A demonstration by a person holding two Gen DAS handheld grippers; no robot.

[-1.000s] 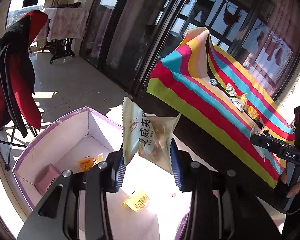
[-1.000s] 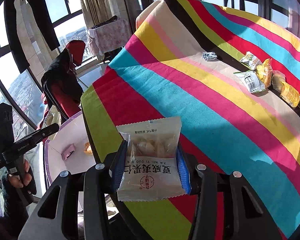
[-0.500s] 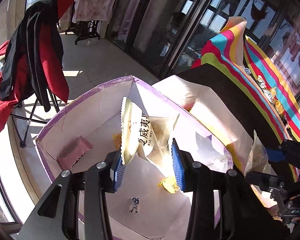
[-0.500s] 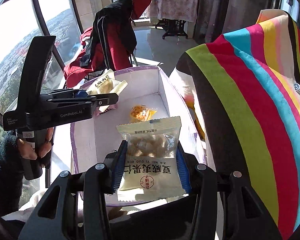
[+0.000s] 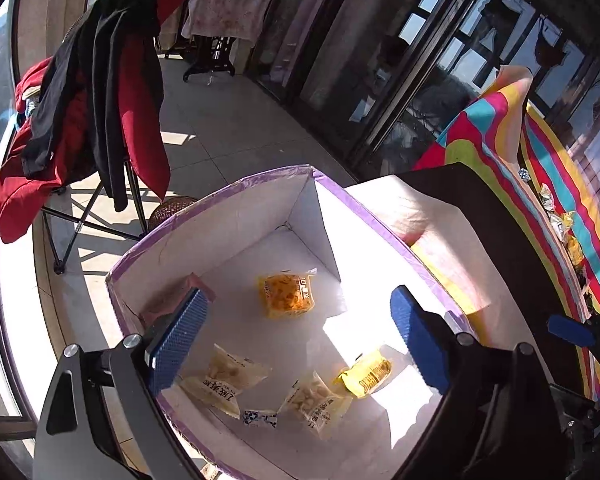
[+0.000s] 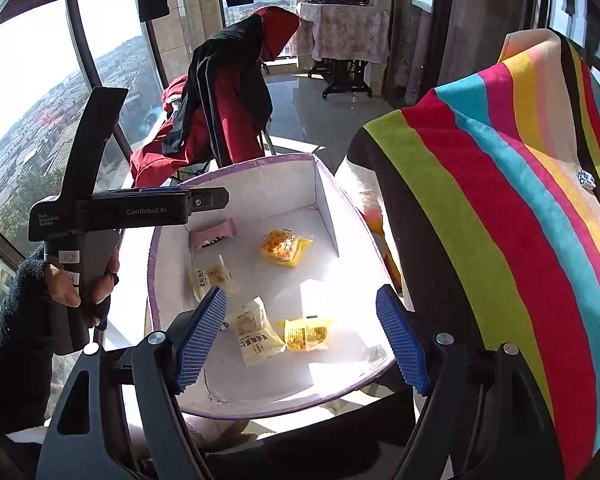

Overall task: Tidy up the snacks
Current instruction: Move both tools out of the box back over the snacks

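A white box with a purple rim (image 5: 260, 176) (image 6: 260, 160) stands beside the striped table. Several snack packs lie on its floor: an orange pack (image 5: 286, 296) (image 6: 284, 246), two pale nut packs (image 5: 220, 380) (image 5: 314, 402), a yellow pack (image 5: 366, 372) (image 6: 306, 334), a pink pack (image 6: 214, 232) and a small blue-white candy (image 5: 260, 418). My left gripper (image 5: 296, 336) hangs open and empty over the box. My right gripper (image 6: 300, 338) is also open and empty over the box's near side. One nut pack (image 6: 256, 338) lies between its fingers, below them.
The table with a striped cloth (image 6: 520, 208) stands right of the box, with more snacks (image 5: 560, 220) on it. A folding chair draped with red and black jackets (image 5: 80, 120) stands behind the box. The left gripper's body (image 6: 112, 212) shows in the right wrist view.
Both grippers opened and let go of their nut packs, which now lie on the box floor. Both cameras now look more down into the box.
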